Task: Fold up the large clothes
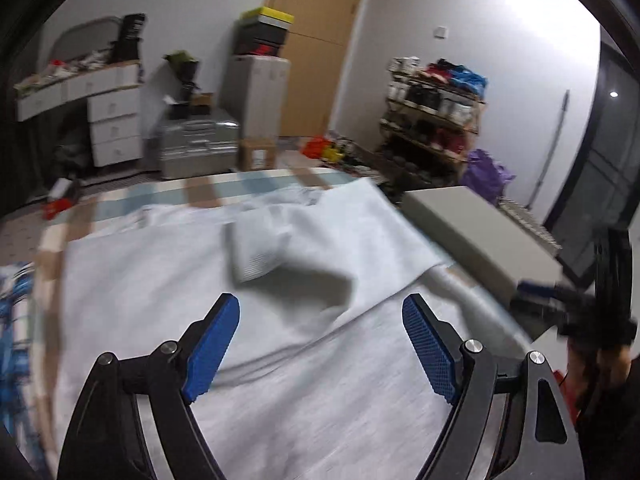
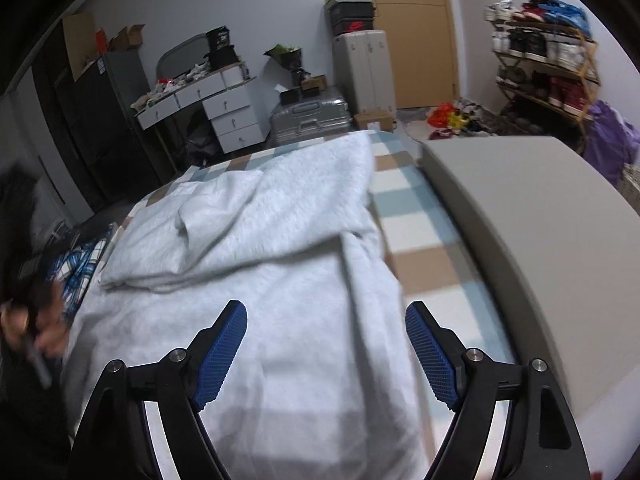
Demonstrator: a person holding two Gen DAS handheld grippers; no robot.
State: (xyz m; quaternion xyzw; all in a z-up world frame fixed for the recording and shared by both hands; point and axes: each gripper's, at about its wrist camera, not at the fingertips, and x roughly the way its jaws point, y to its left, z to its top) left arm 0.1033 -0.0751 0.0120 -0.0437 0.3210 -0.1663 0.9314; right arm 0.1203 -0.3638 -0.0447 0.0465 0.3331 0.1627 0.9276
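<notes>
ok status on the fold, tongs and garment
Left tongs open, empty. Right tongs open, empty. Light grey garment on the checked bedspread, sleeve folded across. Nothing blocking.

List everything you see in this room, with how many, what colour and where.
garment: one, light grey, spread on bed
bedsheet: one, checked blue, tan and white, under garment
plaid cloth: one, blue and white, left of garment
suitcases: two, silver lying flat, beige upright, by door
door: one, tan, far wall
drawers: one unit, white, left wall
shoe rack: one, wooden, right wall
purple bag: one, beside rack
left tongs: open, above garment
right tongs: open, above garment
</notes>
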